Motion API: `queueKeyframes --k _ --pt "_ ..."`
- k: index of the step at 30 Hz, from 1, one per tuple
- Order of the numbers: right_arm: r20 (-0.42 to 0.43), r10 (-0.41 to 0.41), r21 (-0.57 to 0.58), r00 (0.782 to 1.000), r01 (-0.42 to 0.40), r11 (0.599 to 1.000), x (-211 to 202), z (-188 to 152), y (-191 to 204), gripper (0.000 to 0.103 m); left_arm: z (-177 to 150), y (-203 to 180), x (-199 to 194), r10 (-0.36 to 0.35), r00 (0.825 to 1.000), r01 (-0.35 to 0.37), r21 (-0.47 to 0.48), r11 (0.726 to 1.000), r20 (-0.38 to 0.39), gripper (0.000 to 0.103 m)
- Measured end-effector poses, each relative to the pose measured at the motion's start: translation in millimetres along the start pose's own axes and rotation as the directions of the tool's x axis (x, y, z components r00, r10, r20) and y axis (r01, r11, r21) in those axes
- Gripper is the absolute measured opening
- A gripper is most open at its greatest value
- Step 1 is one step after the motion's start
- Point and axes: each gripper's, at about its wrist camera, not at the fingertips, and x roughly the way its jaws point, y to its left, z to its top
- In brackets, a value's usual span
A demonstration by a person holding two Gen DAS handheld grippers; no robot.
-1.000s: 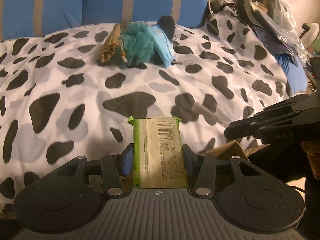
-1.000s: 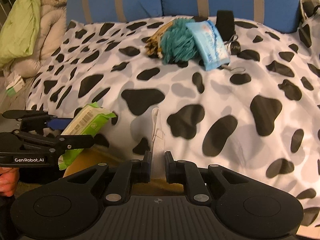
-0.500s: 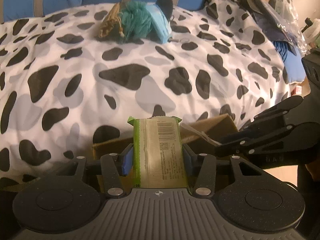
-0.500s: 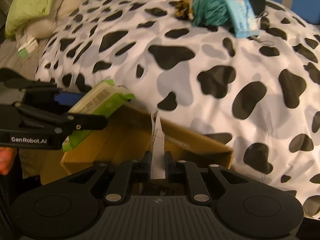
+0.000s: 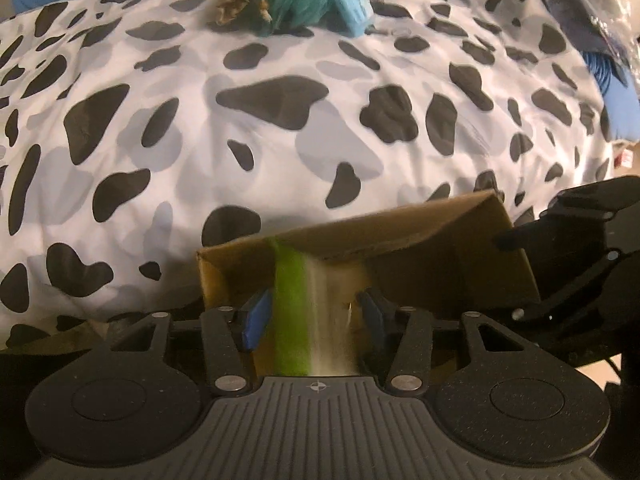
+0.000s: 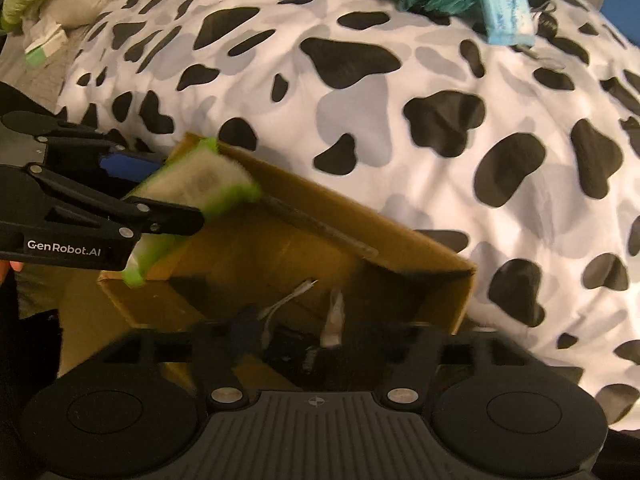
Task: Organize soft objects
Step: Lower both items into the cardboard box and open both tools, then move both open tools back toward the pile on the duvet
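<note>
Both grippers over the cardboard box (image 6: 400,248)

The left gripper (image 5: 312,312), jaws spread, has the blurred green wipes pack (image 5: 308,316) between them; the right gripper (image 6: 288,336) looks parted beside a white strip (image 6: 334,320).

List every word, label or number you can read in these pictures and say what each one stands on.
"GenRobot.AI": white lettering on the side of the black left gripper, seen from the right wrist view.
Printed label on the green-edged soft packet between the left gripper's fingers: motion-blurred, unreadable.
Print on the light blue packet on the cow-print bedcover: too blurred to read.
</note>
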Motion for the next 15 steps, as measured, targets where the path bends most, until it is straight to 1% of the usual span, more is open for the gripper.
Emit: queueKeyframes --k 3,8,15 --pt "0.027 -0.008 0.029 1.0 0.007 1.0 -4.1 2.8 -6.9 0.092 2.7 1.6 -5.4 -0.013 0.999 0.014 -0.02 1.0 0.036 0.049" --pt "0.069 -0.006 0.067 0.998 0.001 0.998 -9.4 7.8 -17.3 0.095 7.1 5.0 -5.9 -0.019 0.999 0.022 -0.055 0.998 0.047 0.049" --pt "0.115 -0.019 0.066 0.993 0.012 0.998 -11.4 14.4 -16.6 0.095 10.3 4.9 -9.7 -0.007 0.997 0.011 -0.051 0.999 0.083 0.049"
